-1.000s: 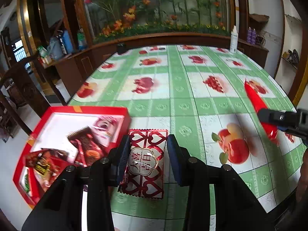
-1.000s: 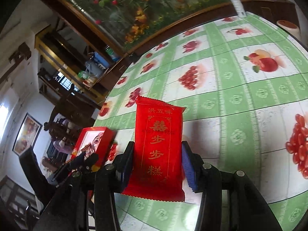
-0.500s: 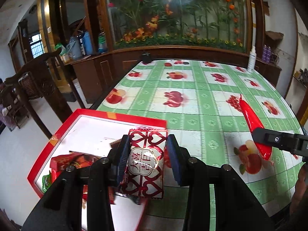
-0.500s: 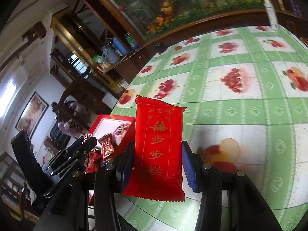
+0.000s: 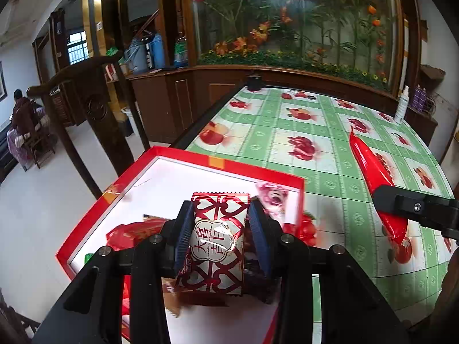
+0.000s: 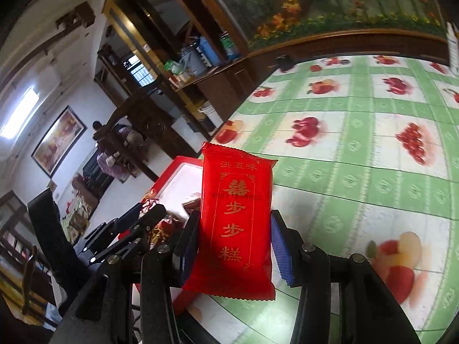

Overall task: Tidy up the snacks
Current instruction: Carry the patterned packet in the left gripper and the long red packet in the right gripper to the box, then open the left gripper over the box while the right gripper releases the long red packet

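At the far left of the left wrist view, a wooden chair (image 5: 94,114) stood on a pale floor beside the table edge. Next to it, a shallow red box with a white inside (image 5: 178,154) sat at the near left corner of a table under a green checked tablecloth printed with fruit (image 5: 287,143). Several red and pink snack wrappers (image 5: 134,233) lay loose in the box.

The left gripper (image 5: 219,238) pointed forward and slightly downward above the box, level, with its two blue-padded fingers (image 5: 183,235) clamped on the sides of a red-and-white snack packet with a heart lattice pattern (image 5: 216,240). The packet was held off the box floor, upright between the pads, its crimped top edge pointing away from the camera.

Farther right, the right gripper (image 5: 387,200) reached in from the right edge, above the tablecloth and well apart from the box. It held a long red snack packet (image 5: 370,166), seen edge-on and pointing toward the far side of the table. A white spray bottle (image 5: 401,109) stood near the far right edge of the table.

In the right wrist view, the camera was rolled so the room leaned. The left gripper (image 6: 134,220) appeared at lower left over the red box (image 6: 169,176). In the centre, the right gripper (image 6: 235,246) gripped the red packet with gold Chinese characters (image 6: 235,218) by its long sides, held flat-faced toward the camera above the tablecloth (image 6: 358,172), just right of the box.
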The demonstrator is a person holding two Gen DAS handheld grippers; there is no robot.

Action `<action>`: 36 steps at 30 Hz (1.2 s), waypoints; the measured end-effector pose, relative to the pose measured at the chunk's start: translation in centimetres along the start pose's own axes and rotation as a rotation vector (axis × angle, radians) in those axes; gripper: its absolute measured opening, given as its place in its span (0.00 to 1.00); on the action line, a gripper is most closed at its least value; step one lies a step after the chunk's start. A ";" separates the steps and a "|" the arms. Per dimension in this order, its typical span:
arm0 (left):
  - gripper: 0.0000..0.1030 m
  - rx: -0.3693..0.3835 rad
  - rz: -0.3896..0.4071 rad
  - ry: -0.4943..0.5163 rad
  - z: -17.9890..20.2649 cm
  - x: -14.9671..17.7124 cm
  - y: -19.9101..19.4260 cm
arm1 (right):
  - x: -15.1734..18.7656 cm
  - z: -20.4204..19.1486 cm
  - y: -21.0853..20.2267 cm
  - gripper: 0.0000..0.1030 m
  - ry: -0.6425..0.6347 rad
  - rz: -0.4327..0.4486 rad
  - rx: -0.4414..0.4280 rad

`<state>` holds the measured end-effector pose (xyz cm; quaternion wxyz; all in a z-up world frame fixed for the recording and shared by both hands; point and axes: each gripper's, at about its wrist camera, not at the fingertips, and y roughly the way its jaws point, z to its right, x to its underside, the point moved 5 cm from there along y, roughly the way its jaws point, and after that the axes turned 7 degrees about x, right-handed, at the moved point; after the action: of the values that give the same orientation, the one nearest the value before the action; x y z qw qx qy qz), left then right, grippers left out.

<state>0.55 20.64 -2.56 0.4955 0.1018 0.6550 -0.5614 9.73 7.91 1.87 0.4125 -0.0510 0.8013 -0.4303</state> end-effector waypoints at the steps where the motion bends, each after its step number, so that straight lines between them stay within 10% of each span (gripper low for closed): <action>1: 0.36 -0.005 0.000 -0.006 -0.5 0.1 0.0 | -0.1 -0.5 0.2 0.46 -0.008 -0.003 -0.003; 12: 0.38 -0.099 -0.002 -0.069 -5.5 0.3 0.2 | -1.2 -6.6 3.9 0.46 -0.123 -0.019 -0.033; 16: 0.74 -0.178 0.010 -0.124 -8.3 0.0 0.1 | -1.7 -8.3 4.9 0.50 -0.132 -0.006 -0.061; 18: 0.75 -0.221 0.027 -0.134 -9.4 -0.1 -0.1 | -2.0 -8.3 5.3 0.54 -0.106 0.014 -0.081; 36: 0.76 -0.129 -0.011 -0.015 -3.0 0.4 0.2 | -0.9 5.8 2.1 0.56 0.151 0.083 0.059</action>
<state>-1.14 23.05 -3.32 0.5026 0.0618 0.6866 -0.5216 14.97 5.85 -0.82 0.3698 0.0271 0.8186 -0.4387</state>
